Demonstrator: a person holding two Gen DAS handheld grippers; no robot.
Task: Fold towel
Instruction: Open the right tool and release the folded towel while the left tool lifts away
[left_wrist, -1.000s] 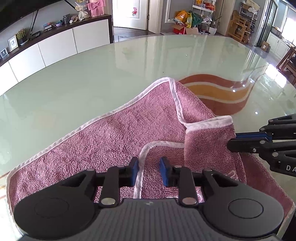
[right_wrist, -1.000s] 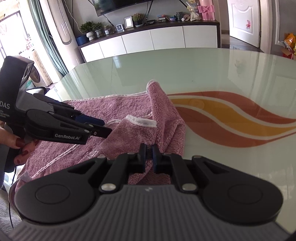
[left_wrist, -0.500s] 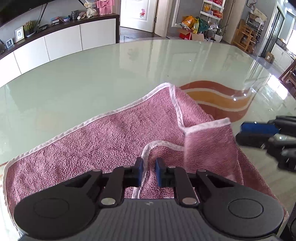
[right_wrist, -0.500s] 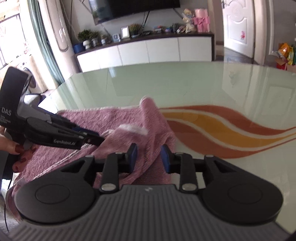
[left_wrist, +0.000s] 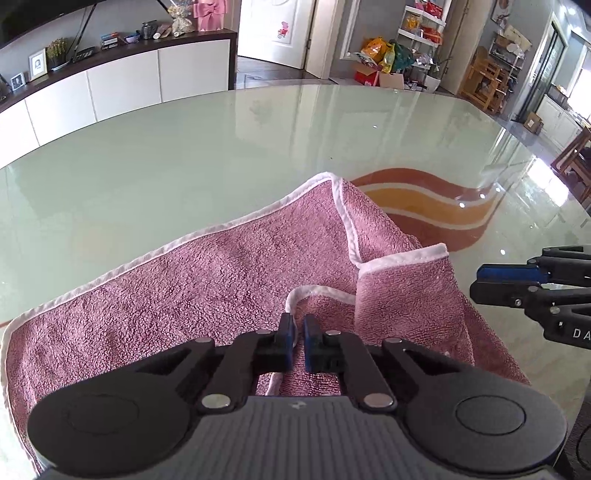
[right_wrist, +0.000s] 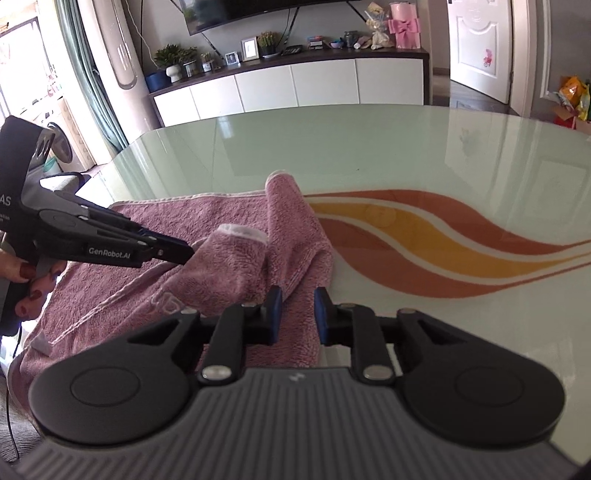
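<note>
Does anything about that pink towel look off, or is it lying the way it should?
The towel is not lying flat: its right end is rumpled, with one white-edged corner flopped back over the pile and a ridge standing up beside it. The rest lies smooth on the glass table. Nothing looks spilled or damaged.

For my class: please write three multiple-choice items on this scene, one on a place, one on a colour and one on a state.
1. Where does the towel lie?
A. on the table
B. on the floor
C. on a chair

2. What colour is the towel's hem?
A. white
B. blue
C. black

3. What does the left tool hold?
A. nothing
B. the hem
C. a cup

Key:
1 A: the towel is spread on the glossy table top.
2 A: a white strip borders the pink cloth.
3 B: its jaws have just been closing, and the hem is pinched between them.
</note>
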